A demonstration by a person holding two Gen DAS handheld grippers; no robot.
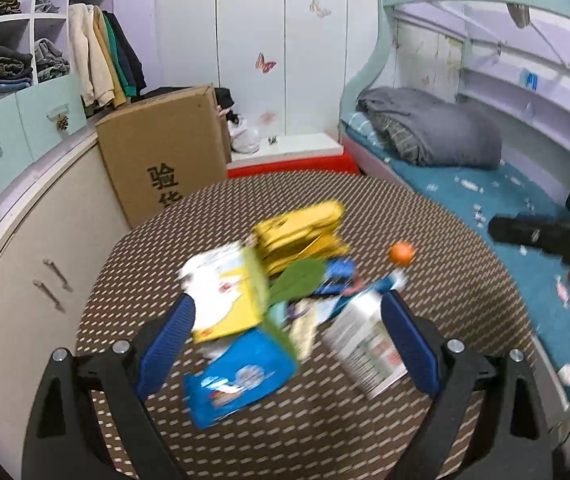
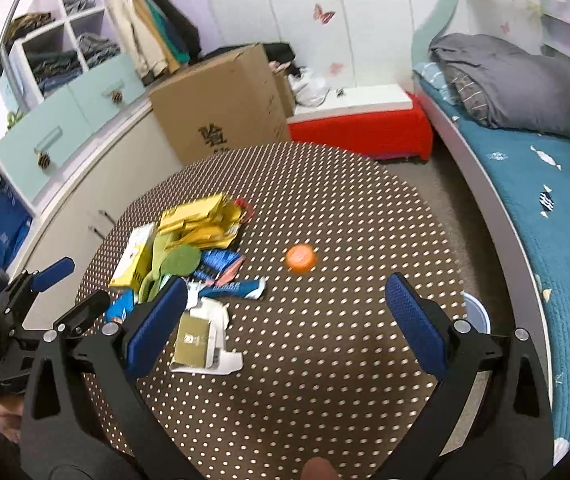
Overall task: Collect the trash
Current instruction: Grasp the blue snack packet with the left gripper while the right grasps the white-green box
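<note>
A: What carries the things?
B: A round bench (image 2: 325, 360) in brown dotted cloth.
A: What lies on it?
B: A heap of wrappers (image 2: 189, 256) ahead-left of the right tool; an orange cap (image 2: 301, 258) apart, straight ahead.

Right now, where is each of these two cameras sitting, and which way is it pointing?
Left wrist: on the left hand-held gripper, low over the trash pile, facing the wardrobe; its blue fingers show, open, with the right hand-held gripper at the right edge.
Right wrist: on the right hand-held gripper, higher, looking down at the table; its open fingers show, with the left hand-held gripper at the left edge.
Both see: the pile, orange cap, cardboard box, bed.
</note>
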